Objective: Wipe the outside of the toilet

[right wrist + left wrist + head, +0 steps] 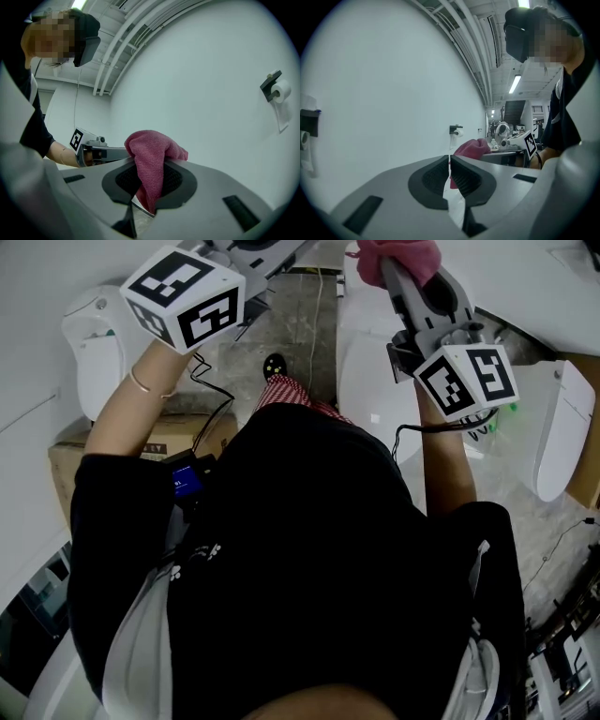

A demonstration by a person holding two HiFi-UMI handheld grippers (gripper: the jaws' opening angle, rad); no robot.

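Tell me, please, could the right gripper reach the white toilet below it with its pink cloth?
Probably yes: the right gripper is shut on the pink cloth above the white toilet, and nothing shows between them; it looks to need only lowering.

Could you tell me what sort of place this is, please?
Probably a workshop mock-up of a bathroom: several white toilets on a stone floor, a toilet-roll holder on the bare wall, and exposed ceiling pipes.
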